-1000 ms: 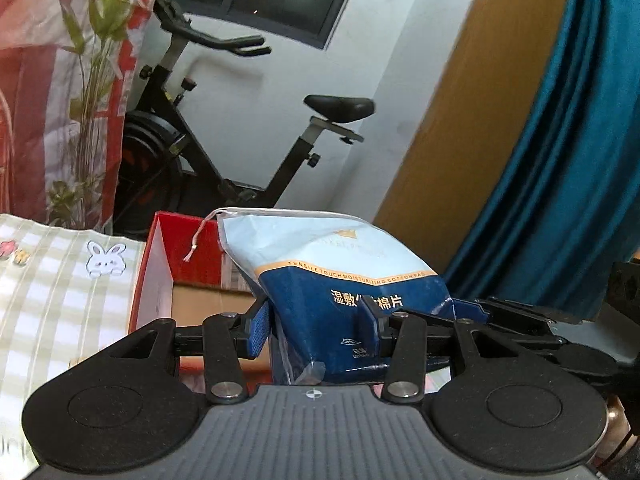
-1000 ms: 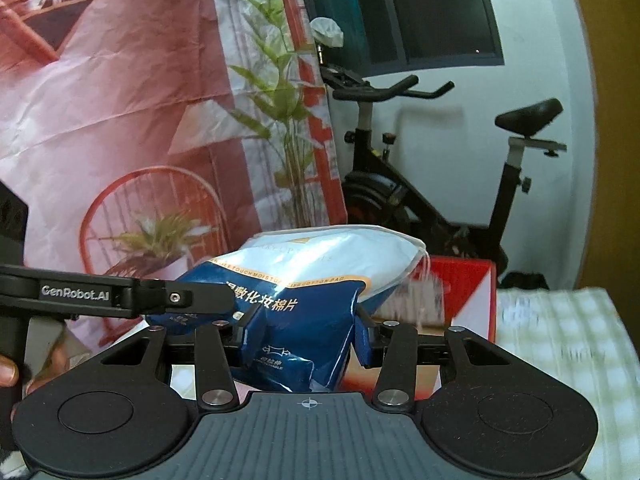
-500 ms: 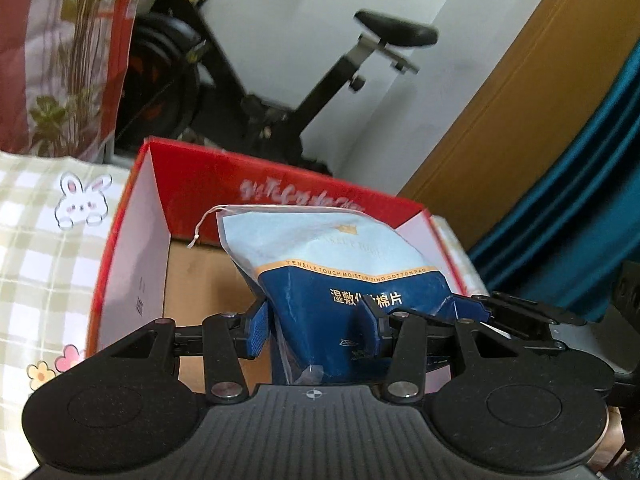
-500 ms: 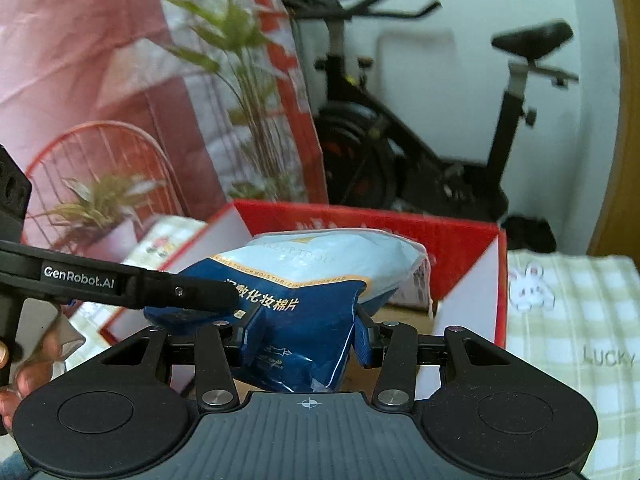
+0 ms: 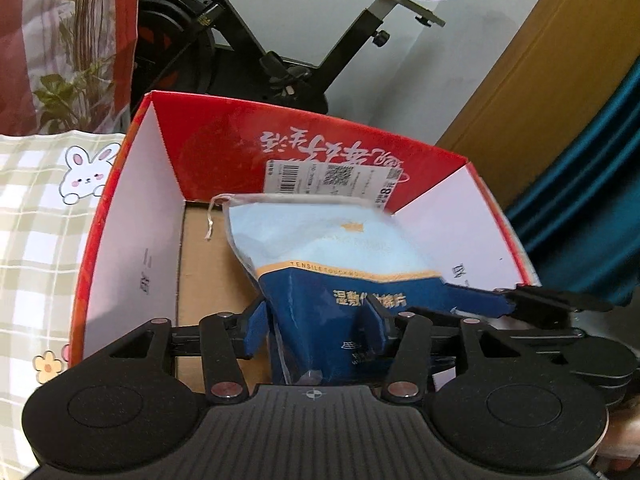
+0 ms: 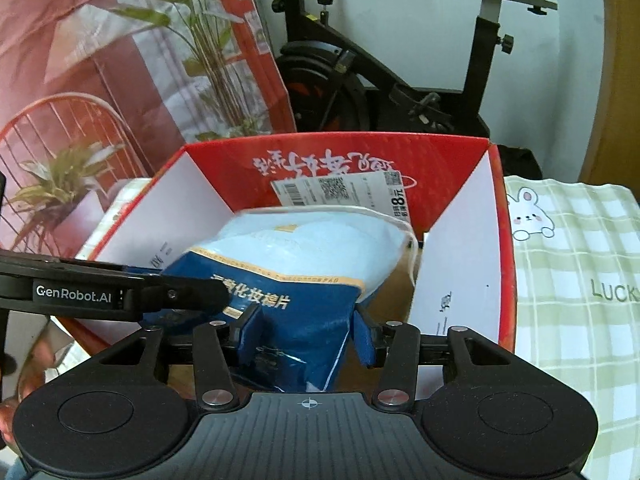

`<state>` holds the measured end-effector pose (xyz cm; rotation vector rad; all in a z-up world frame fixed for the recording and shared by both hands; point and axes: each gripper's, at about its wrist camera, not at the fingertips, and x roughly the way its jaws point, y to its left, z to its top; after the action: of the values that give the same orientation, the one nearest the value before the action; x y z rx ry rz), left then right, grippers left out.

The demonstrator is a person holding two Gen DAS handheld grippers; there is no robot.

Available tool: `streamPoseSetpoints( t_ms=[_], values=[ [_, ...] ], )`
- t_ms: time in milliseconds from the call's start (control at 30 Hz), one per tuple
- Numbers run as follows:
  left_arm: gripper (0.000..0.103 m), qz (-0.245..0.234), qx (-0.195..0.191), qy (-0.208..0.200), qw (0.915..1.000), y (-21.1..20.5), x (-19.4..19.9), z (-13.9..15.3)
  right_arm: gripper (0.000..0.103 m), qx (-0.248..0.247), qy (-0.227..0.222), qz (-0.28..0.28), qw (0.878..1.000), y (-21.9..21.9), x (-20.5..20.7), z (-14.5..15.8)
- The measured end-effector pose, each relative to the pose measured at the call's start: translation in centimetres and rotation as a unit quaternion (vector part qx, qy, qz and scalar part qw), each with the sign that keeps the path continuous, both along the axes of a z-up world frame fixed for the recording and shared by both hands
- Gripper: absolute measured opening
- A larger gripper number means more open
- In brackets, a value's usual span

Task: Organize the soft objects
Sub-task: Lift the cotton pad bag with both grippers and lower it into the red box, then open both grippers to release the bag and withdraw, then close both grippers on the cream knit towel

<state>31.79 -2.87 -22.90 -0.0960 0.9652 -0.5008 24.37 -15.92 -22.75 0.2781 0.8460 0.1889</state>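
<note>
Curtain [image 5: 592, 200] left-view only; pouch [image 5: 332, 264] probably double-gripped

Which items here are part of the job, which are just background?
In play:
- cotton pad bag
- red box
- left gripper, shut on the bag
- right gripper, shut on the bag

Background:
- exercise bike
- checked bunny cloth
- plant-print backdrop
- teal curtain

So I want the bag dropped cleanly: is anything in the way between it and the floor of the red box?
Nothing visible. The bag, held by the left gripper and right gripper, hangs over the open red box, and the cardboard floor that shows is bare. The part right under the bag is hidden.
</note>
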Motion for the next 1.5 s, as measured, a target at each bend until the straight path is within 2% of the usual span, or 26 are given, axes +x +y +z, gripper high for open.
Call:
streamPoseSetpoints(
  t_ms=[133, 333, 500, 633, 700, 867, 1067, 1400, 1500],
  values=[
    [0.066, 0.0, 0.015, -0.009, 0.9998, 0.1, -0.3, 0.5, 0.047, -0.01, -0.004, -0.003, 1.0, 0.1, -0.5, 0.3],
    [0.066, -0.004, 0.02, -0.043, 0.9989, 0.6, -2.3, 2.7, 0.047, -0.018, -0.027, 0.0, 0.999, 0.4, -2.2, 2.0],
    [0.066, -0.01, 0.027, -0.103, 0.9942, 2.0, -6.9, 5.8, 0.047, -0.021, -0.072, 0.001, 0.997, 0.9, -5.4, 4.4],
    [0.065, -0.007, 0.017, -0.129, 0.9914, 3.3, -10.7, 7.5, 0.047, -0.017, -0.102, 0.007, 0.995, 1.2, -8.7, 6.1],
    [0.065, -0.003, 0.007, -0.133, 0.9911, 4.1, -12.5, 7.8, 0.047, -0.018, -0.116, 0.01, 0.993, 1.4, -10.3, 6.7],
    [0.065, 0.01, 0.014, -0.143, 0.9895, 5.9, -16.7, 7.1, 0.047, -0.005, -0.138, 0.009, 0.99, 2.0, -14.3, 7.3],
    [0.065, 0.04, 0.014, -0.13, 0.9906, 8.1, -20.3, 4.7, 0.047, 0.001, -0.139, 0.006, 0.99, 3.1, -18.6, 5.6],
    [0.065, 0.091, 0.026, -0.103, 0.9901, 10.0, -22.9, 0.7, 0.047, -0.03, -0.086, -0.011, 0.996, 4.2, -23.4, -0.3],
    [0.065, 0.099, 0.031, -0.099, 0.9896, 10.3, -23.3, -0.2, 0.047, -0.02, -0.068, -0.023, 0.997, 4.0, -24.1, -1.6]
  ],
)
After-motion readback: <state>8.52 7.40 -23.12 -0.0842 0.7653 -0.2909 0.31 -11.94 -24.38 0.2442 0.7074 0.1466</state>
